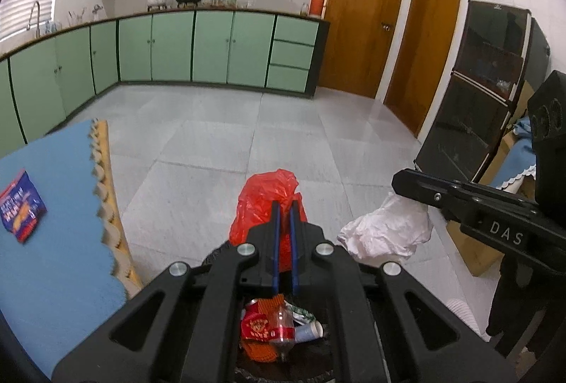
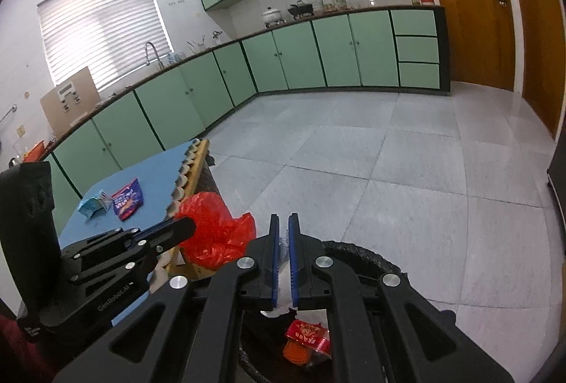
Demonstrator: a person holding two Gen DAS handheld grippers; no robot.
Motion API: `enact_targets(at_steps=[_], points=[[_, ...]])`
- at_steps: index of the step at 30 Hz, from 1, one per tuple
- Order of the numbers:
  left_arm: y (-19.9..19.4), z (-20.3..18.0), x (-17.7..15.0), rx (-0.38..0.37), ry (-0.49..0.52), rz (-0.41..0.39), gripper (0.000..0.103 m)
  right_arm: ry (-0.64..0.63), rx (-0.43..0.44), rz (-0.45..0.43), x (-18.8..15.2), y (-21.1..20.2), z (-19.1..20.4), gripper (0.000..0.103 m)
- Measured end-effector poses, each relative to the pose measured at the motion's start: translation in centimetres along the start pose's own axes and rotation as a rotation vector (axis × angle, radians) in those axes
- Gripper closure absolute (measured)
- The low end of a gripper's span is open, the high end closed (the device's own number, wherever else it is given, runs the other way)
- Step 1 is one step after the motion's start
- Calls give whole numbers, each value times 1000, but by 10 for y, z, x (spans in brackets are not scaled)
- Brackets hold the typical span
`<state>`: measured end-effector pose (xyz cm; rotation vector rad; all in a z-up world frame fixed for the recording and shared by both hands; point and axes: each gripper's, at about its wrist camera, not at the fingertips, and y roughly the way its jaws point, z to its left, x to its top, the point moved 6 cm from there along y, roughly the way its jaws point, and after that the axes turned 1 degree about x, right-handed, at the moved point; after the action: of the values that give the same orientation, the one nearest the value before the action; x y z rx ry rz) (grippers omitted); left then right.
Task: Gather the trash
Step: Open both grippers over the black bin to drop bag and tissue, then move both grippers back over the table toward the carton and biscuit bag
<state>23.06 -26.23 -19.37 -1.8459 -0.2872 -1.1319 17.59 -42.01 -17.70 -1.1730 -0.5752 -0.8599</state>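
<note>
My left gripper [image 1: 284, 206] is shut on a crumpled red plastic bag [image 1: 263, 202], held above the black-lined trash bin [image 1: 318, 353]; the bag also shows in the right wrist view [image 2: 215, 231]. My right gripper [image 2: 283, 220] is shut on a crumpled white paper [image 1: 385, 231], also over the bin [image 2: 368, 257]. The paper is mostly hidden between the blue pads [image 2: 274, 262] in the right wrist view. The bin holds a red wrapper [image 1: 260, 328], orange mesh and a plastic cup. A purple snack packet [image 1: 21, 206] lies on the blue-covered table [image 1: 60, 241].
A small light-blue carton [image 2: 92, 204] lies beside the purple packet [image 2: 127, 197] on the table [image 2: 155, 178]. Green kitchen cabinets [image 1: 212, 47] line the far walls. A dark glass cabinet [image 1: 474, 107] and cardboard boxes stand at right. Grey tiled floor [image 2: 406, 170] stretches ahead.
</note>
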Motion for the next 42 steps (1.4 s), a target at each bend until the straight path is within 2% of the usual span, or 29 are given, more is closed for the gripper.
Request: enact_targets(at_steps=[1,3,4,6,8,12,17,21,23,27,34,42], points=[[2,1,-1,-1,-6,8,97,3,-9,2,-1,2,-3,94],[3,3,-2,-2,-12,21,93,9,-12,6,0,4,-5,86],[4,4,-2,-3,-14,24,88,12,-18,6,0,5,-6,85],[3,7,0,-3,-19,22,76,17,-30,3,1,5,-6,72],[1,9,2,-14,-37,21,63,18,-39,-6,2,2,-6,67],[-4,15,6,-11,-53,9,61,15,-67,-22,5,-4,-6,52],[-29,34,14,37,-69,-49,47,1,-109,-66,15,-19,-1,31],[-54,56,21,91,-91,-93,38,-25,-121,-107,26,-26,19,13],[-72,72,25,126,-107,-121,30,-40,-114,-122,32,-27,37,5],[-108,106,33,211,-141,-179,18,-68,-75,-118,43,-21,72,5],[-165,163,36,368,-177,-234,16,-141,22,-103,54,8,153,5],[-194,225,22,503,-220,-219,15,-216,125,-38,41,68,239,5]])
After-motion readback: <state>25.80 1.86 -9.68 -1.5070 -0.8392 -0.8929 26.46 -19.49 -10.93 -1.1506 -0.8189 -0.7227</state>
